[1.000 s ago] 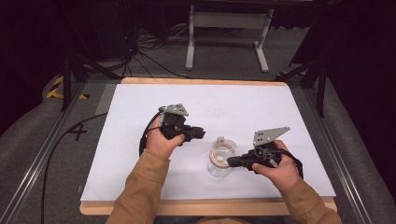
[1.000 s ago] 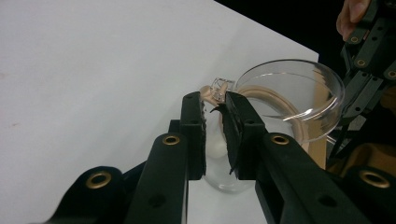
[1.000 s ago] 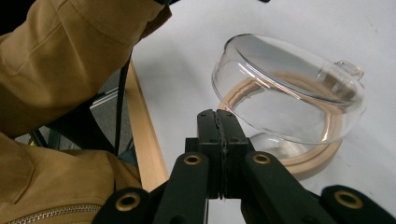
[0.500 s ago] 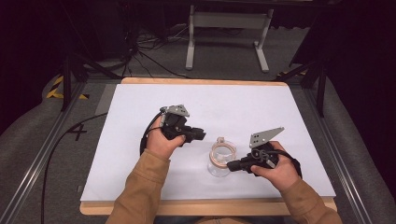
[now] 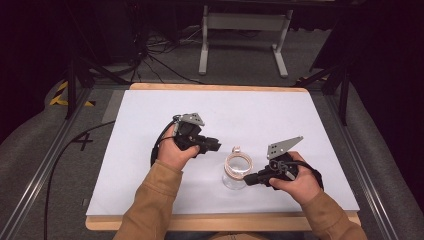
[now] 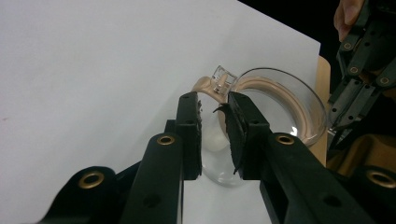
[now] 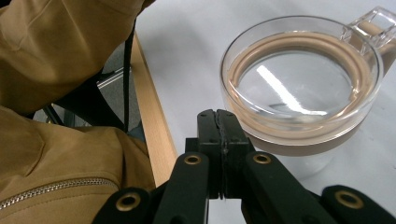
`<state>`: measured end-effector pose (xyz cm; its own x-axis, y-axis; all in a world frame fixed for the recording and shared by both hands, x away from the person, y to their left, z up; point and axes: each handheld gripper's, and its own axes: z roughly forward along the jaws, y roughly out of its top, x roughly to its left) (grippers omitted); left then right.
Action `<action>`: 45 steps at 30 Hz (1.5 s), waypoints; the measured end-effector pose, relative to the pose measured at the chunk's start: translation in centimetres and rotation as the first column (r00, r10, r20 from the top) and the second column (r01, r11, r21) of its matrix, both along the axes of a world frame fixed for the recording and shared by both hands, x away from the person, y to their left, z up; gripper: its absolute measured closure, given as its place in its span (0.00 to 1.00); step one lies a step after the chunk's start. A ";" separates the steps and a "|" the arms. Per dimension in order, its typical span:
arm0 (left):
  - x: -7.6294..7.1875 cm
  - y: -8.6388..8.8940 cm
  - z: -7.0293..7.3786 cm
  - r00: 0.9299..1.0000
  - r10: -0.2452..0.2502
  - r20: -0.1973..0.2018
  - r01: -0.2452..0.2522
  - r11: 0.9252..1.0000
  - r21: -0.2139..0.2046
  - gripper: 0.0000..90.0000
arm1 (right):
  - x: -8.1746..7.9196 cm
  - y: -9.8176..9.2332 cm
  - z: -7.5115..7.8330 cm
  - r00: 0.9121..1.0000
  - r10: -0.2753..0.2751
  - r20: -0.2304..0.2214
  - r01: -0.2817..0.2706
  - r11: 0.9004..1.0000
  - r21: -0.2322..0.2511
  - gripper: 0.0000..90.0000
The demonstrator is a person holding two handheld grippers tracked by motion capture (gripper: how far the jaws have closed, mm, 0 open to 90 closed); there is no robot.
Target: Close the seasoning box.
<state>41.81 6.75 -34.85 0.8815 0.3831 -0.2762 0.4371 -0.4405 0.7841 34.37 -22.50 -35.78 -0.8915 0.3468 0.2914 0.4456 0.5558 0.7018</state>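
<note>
A clear glass jar with a round glass lid and tan sealing ring [image 5: 238, 170] stands upright on the white table sheet [image 5: 150, 130], near the front edge and between the two hands. On the lid's far side sits a small clear square tab [image 6: 222, 78]. In the right gripper view the lid [image 7: 301, 79] shows its tan ring running all the way round under the glass, a streak of light across the top.

The right gripper [image 5: 248, 179] points left at the jar, tip just beside the jar's wall; whether it touches I cannot tell. Its jaws are pressed flat together with nothing between them, plain in the right gripper view [image 7: 222, 122].

The left gripper [image 5: 216, 145] sits just left of the jar and a little farther back, aimed toward it. Its jaws stand a narrow gap apart, gripping nothing, and in the left gripper view [image 6: 213, 108] the tab and lid rim lie just beyond the tips.

Tan jacket sleeves [image 5: 150, 200] come in from the bottom, and the wooden table edge [image 5: 220, 220] runs below the sheet
</note>
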 end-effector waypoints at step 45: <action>-0.3 7.5 -3.1 0.930 0.364 0.052 -0.367 0.925 0.100 0.54 | 9.2 -10.1 -1.6 0.877 -0.414 0.244 0.427 0.904 0.000 0.55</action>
